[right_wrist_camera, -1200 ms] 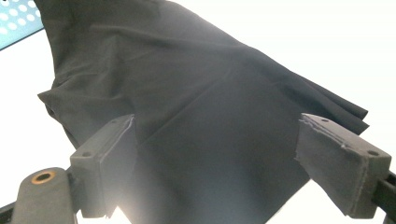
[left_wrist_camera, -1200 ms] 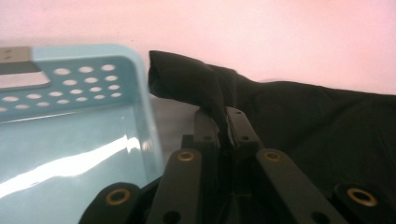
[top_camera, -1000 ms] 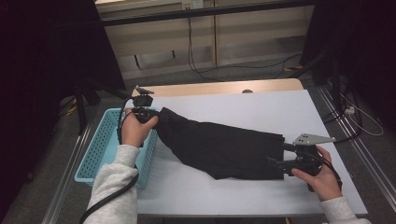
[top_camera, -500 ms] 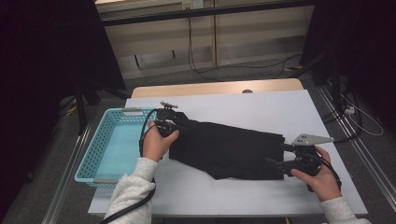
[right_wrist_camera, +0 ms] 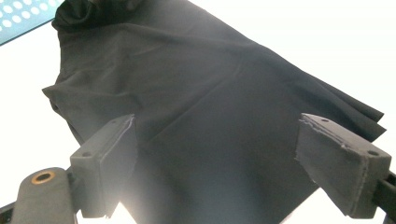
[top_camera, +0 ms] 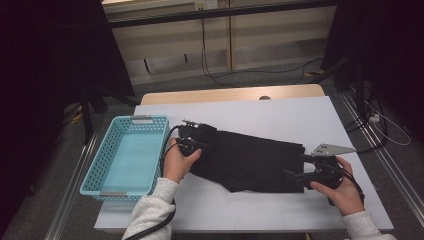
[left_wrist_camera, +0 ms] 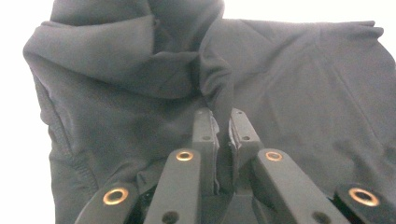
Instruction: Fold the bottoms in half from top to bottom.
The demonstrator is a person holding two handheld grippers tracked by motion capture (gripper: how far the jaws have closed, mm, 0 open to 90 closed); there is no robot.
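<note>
Left gripper (left_wrist_camera: 219,133): jaws pinched on a fold of the black garment (top_camera: 250,162), likely so that end can be carried over in a fold. Right gripper (right_wrist_camera: 233,163): jaws spread wide, straddling the garment's hem at 4 o'clock on the desk (top_camera: 280,112) without pressing it, probably poised to pin or pick up that edge. Garment lies flat mid-desk. Blue basket (top_camera: 127,155) sits at 9 o'clock, just beside the left hand (top_camera: 177,162).
</note>
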